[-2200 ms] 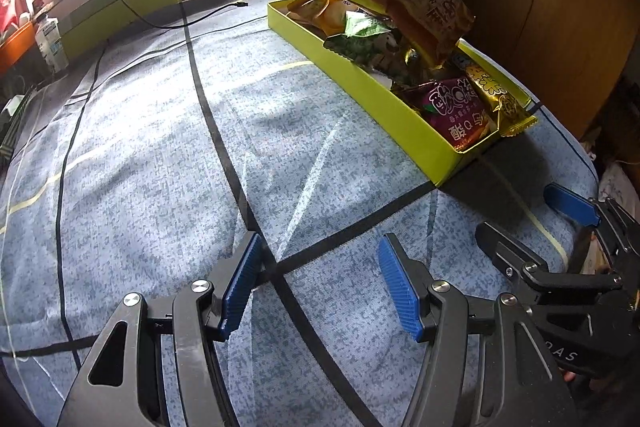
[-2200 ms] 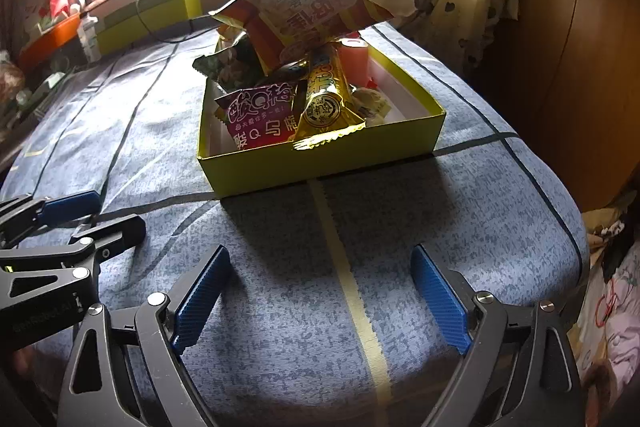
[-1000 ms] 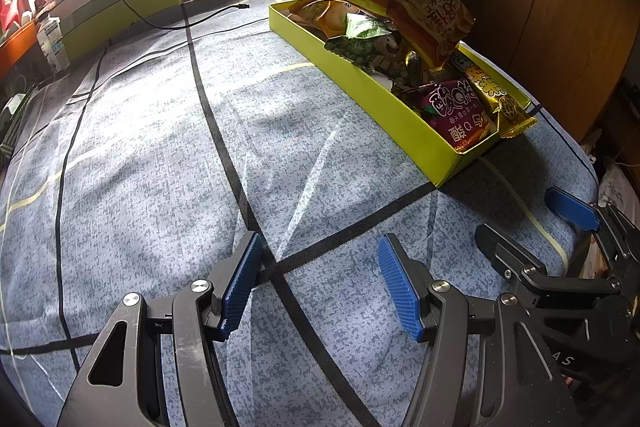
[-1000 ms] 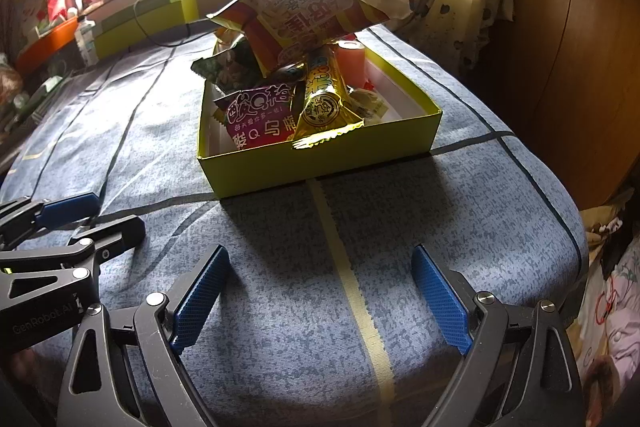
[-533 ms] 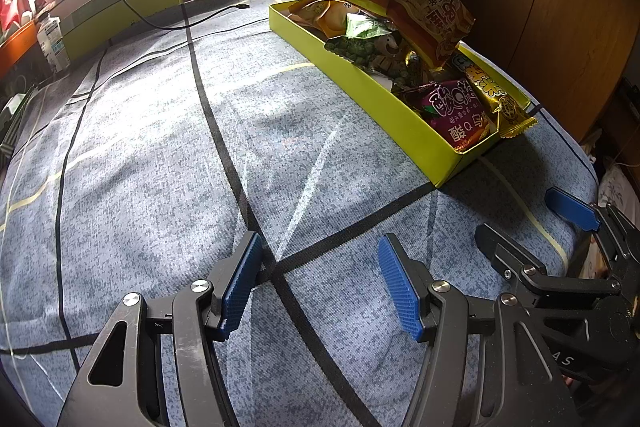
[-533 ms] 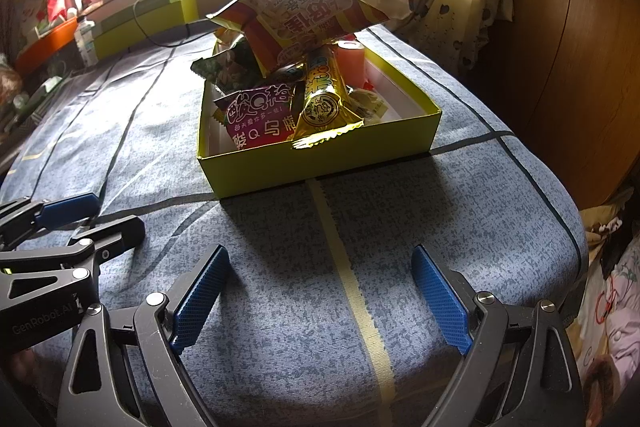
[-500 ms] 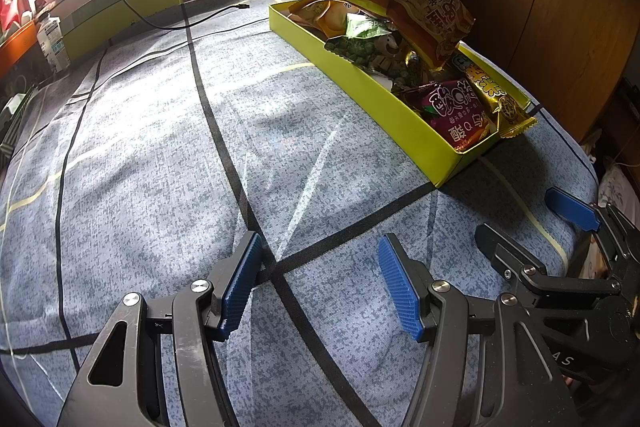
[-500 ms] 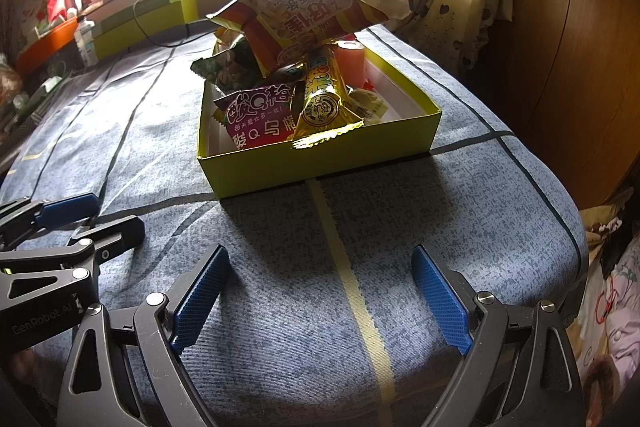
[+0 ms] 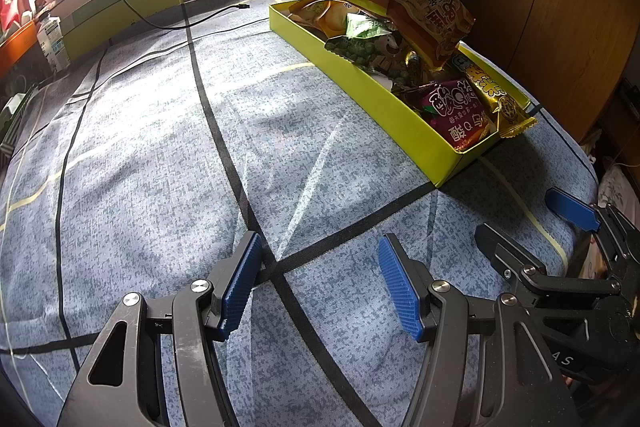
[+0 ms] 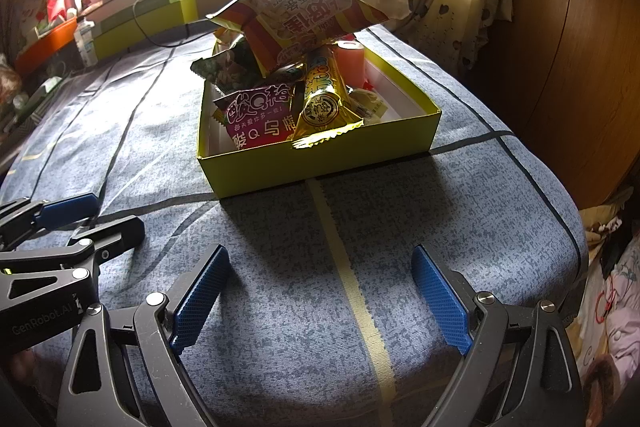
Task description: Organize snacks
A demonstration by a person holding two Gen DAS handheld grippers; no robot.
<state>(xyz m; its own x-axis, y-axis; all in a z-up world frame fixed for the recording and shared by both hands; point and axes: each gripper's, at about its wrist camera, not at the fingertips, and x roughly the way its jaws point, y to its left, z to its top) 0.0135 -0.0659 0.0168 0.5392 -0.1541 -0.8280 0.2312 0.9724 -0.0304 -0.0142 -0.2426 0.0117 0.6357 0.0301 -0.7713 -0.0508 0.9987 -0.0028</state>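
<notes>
Showing only rightward: pink cup [image 10: 351,61] inside box [image 10: 320,157].

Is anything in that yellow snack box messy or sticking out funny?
Yes. In the yellow box, the gold snack stick pokes its crimped end over the front wall. The big orange crackers bag perches tilted on the heap, well above the rim. Nothing has spilled onto the blue cloth.

Two tongs [image 9: 320,287] [image 10: 318,303], one yellow-green tray [image 10: 320,163] — roughly seven snack packets [image 10: 260,121], heaped.
</notes>
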